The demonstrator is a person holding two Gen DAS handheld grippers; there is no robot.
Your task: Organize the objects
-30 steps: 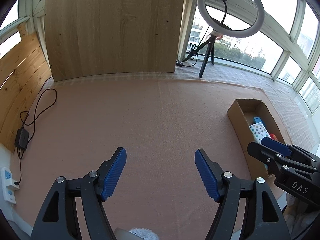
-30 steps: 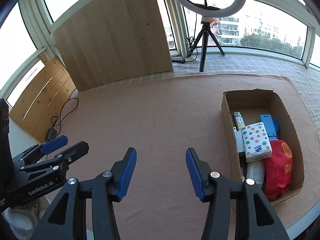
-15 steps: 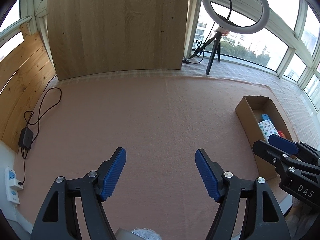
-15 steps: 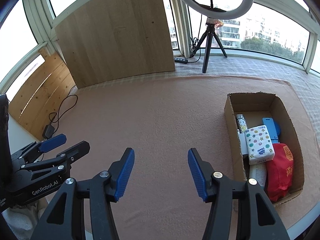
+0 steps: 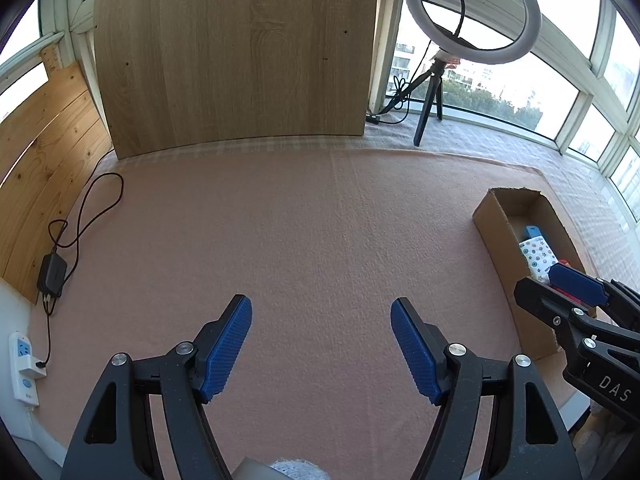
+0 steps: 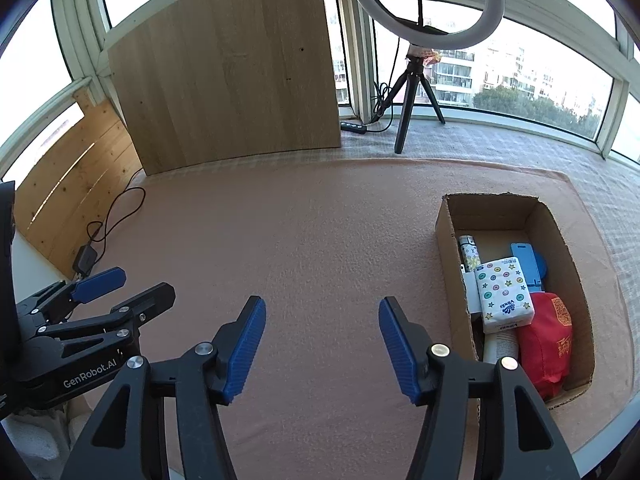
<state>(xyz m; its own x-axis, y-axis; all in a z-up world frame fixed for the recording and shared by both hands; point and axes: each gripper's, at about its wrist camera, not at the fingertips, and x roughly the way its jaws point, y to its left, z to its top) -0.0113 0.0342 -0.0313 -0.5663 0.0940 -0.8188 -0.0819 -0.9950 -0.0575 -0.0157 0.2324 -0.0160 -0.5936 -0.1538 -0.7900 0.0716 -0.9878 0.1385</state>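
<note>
A cardboard box (image 6: 450, 240) stands on the pink cloth at the right and holds several items: a star-patterned tissue pack (image 6: 503, 295), a red pouch (image 6: 546, 340), a blue flat case (image 6: 526, 262) and a small tube (image 6: 469, 252). In the left wrist view the same box (image 5: 494, 224) lies far right, with the tissue pack (image 5: 538, 256) showing inside. My left gripper (image 5: 321, 320) is open over bare cloth, nothing between its blue pads. My right gripper (image 6: 322, 320) is open too, empty, left of the box.
A wooden board (image 5: 236, 56) leans at the back. A ring light on a tripod (image 6: 424, 4) stands behind the cloth. A black adapter with cable (image 5: 52, 272) and a white power strip (image 5: 24, 364) lie at the left edge. Windows surround the space.
Both grippers have drawn back and risen slightly, so the box and the cloth appear a little farther away. Both stay open and empty.
</note>
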